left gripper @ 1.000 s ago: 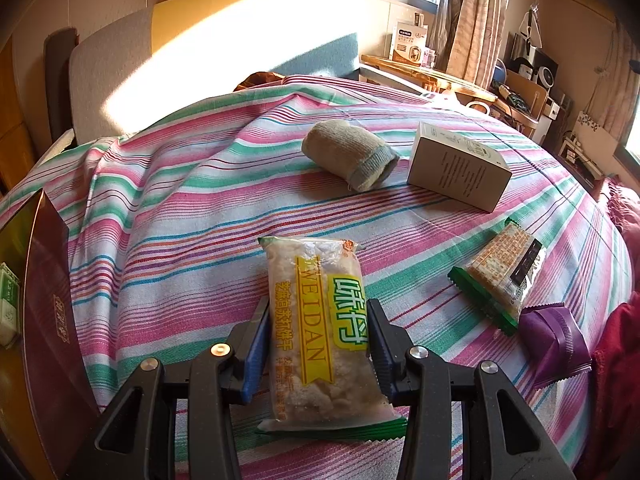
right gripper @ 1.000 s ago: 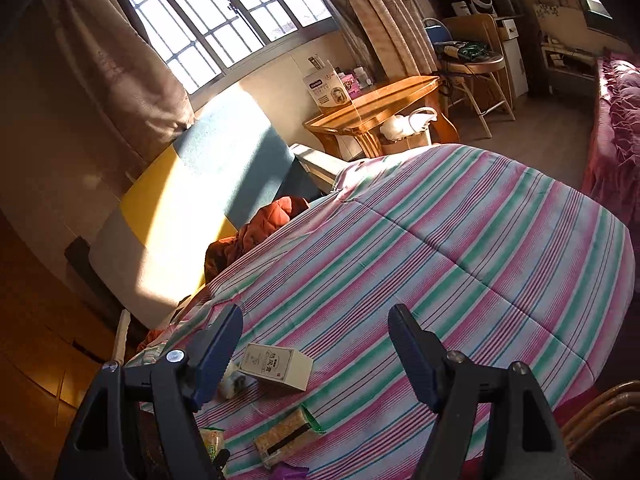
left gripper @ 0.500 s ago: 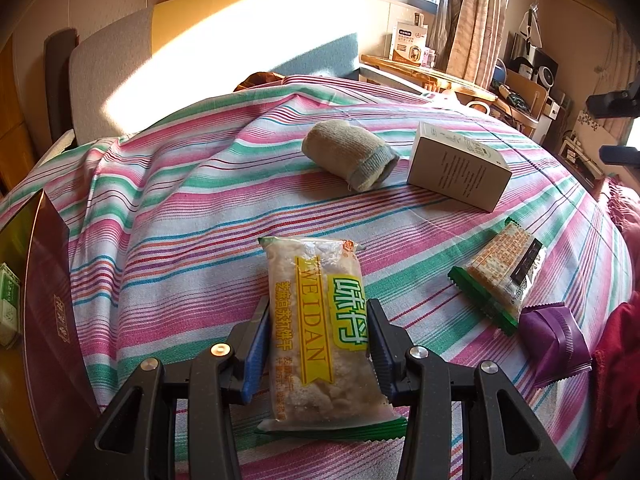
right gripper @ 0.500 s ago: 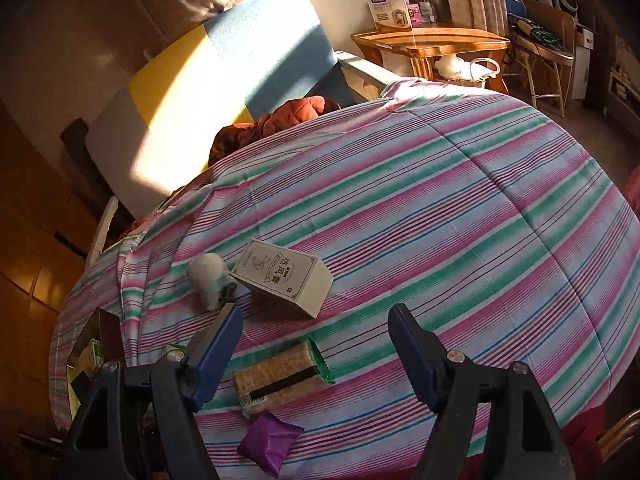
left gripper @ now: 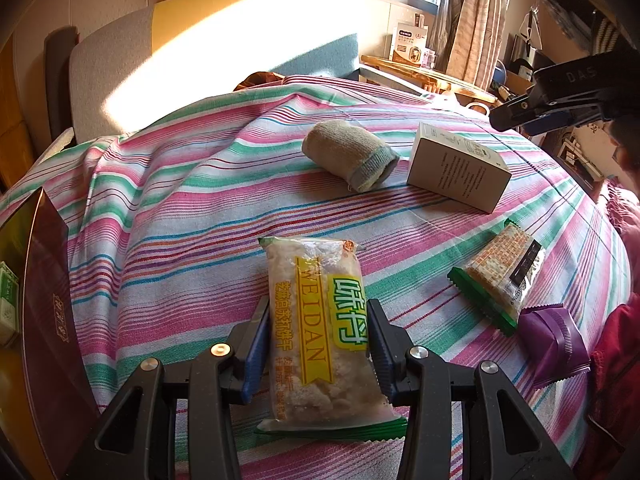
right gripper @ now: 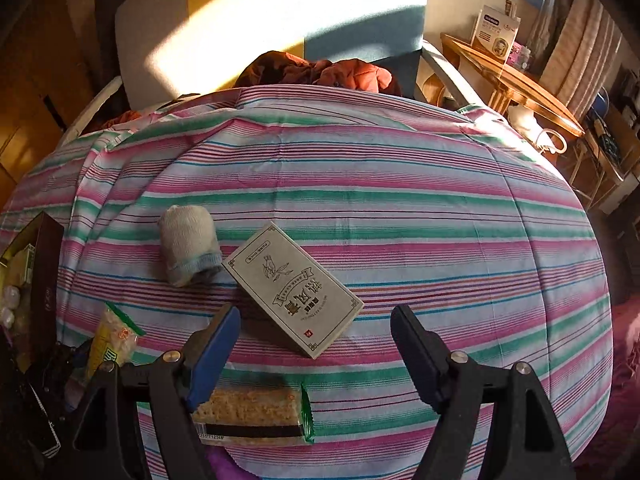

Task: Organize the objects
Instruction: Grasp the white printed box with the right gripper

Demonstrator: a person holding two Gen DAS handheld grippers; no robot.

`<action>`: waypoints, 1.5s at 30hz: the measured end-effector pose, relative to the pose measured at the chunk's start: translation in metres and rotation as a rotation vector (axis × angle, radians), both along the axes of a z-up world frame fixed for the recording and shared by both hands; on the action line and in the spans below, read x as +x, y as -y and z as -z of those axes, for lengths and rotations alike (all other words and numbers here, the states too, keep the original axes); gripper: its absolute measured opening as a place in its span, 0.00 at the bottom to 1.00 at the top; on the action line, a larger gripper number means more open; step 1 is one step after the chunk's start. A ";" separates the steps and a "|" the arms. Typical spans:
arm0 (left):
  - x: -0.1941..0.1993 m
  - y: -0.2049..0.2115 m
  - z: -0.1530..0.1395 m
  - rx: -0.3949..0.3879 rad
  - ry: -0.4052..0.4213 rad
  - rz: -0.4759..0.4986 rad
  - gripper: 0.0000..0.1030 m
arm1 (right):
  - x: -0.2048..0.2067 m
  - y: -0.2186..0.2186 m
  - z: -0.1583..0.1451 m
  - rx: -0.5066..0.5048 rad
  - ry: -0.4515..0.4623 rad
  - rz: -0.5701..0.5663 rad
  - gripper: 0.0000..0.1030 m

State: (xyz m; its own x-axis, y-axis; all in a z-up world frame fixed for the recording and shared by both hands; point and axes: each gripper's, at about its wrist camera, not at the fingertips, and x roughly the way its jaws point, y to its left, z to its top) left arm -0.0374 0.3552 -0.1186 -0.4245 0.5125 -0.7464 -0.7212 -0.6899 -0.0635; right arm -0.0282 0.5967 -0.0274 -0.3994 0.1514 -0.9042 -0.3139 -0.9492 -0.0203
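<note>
My left gripper [left gripper: 318, 320] is shut on a yellow-and-green snack packet [left gripper: 320, 332] that lies on the striped bedspread [left gripper: 192, 216]. My right gripper [right gripper: 316, 324] is open and empty above the bed, over a white carton [right gripper: 292, 288] and a cracker packet [right gripper: 248, 416]. A rolled sock [right gripper: 188, 244] lies left of the carton. In the left wrist view the sock [left gripper: 348, 154], carton [left gripper: 456, 168], cracker packet [left gripper: 500, 276] and a purple packet [left gripper: 554, 344] lie ahead and to the right. The right gripper also shows there at upper right [left gripper: 560, 96].
A dark open box [left gripper: 44, 308] with small items stands at the bed's left edge, also in the right wrist view [right gripper: 40, 264]. A padded headboard [right gripper: 256, 16] and orange clothes [right gripper: 320, 72] lie beyond the bed. A wooden desk [right gripper: 508, 80] stands at right.
My right gripper has swung down and in over the bed, now hovering above the carton and cracker packet. My left gripper has stayed still on the snack packet.
</note>
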 end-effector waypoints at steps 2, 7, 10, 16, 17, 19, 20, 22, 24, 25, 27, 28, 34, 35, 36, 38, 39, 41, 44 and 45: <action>0.000 0.000 0.000 0.001 0.001 0.000 0.44 | -0.012 0.006 0.006 0.042 0.046 -0.051 0.77; -0.001 0.000 0.000 0.001 0.001 0.000 0.44 | -0.033 0.010 0.015 0.103 0.120 -0.143 0.80; -0.001 0.000 0.000 0.001 0.002 0.000 0.44 | -0.043 0.012 0.023 0.121 0.167 -0.192 0.80; -0.001 0.000 0.001 0.000 0.001 0.000 0.44 | -0.062 0.014 0.045 0.127 0.234 -0.235 0.80; -0.001 0.000 0.001 0.000 0.001 0.000 0.44 | -0.064 0.014 0.049 0.123 0.240 -0.228 0.79; -0.002 0.000 0.001 0.001 0.002 0.000 0.44 | -0.062 0.018 0.056 0.138 0.248 -0.212 0.63; -0.002 0.000 0.001 0.001 0.002 0.000 0.44 | -0.059 0.021 0.056 0.155 0.235 -0.198 0.61; -0.001 0.000 0.001 0.000 0.001 -0.001 0.45 | -0.051 0.025 0.050 0.141 0.191 -0.150 0.52; -0.001 0.000 0.001 0.000 0.001 -0.001 0.45 | -0.039 0.028 0.041 0.133 0.127 -0.085 0.51; -0.001 0.000 0.001 0.001 0.002 -0.001 0.45 | -0.032 0.028 0.038 0.107 0.086 -0.043 0.51; -0.002 0.000 0.001 0.004 0.005 0.000 0.44 | -0.023 0.023 0.039 0.015 0.029 0.045 0.52; -0.002 0.000 0.000 0.008 0.009 0.000 0.44 | -0.020 0.022 0.044 -0.025 0.022 0.076 0.50; -0.003 0.004 -0.005 0.005 0.037 -0.002 0.40 | -0.011 0.020 0.070 -0.081 0.000 0.165 0.49; -0.002 0.006 -0.008 0.002 0.043 -0.007 0.40 | -0.011 0.020 0.070 -0.082 -0.006 0.169 0.49; -0.001 0.009 -0.010 0.013 0.057 -0.011 0.40 | -0.011 0.019 0.071 -0.088 -0.011 0.171 0.49; 0.005 0.015 -0.018 0.027 0.058 -0.018 0.40 | -0.011 0.017 0.071 -0.094 -0.017 0.169 0.49; 0.008 0.017 -0.021 0.025 0.048 -0.018 0.40 | -0.011 0.017 0.071 -0.095 -0.019 0.168 0.49; 0.014 0.023 -0.028 0.024 0.038 -0.013 0.40 | -0.008 0.015 0.071 -0.099 -0.023 0.169 0.49; 0.021 0.034 -0.037 0.020 0.032 -0.023 0.40 | -0.009 0.015 0.076 -0.106 -0.010 0.165 0.50; 0.022 0.038 -0.039 0.022 0.034 -0.030 0.40 | -0.010 0.013 0.079 -0.114 0.000 0.166 0.51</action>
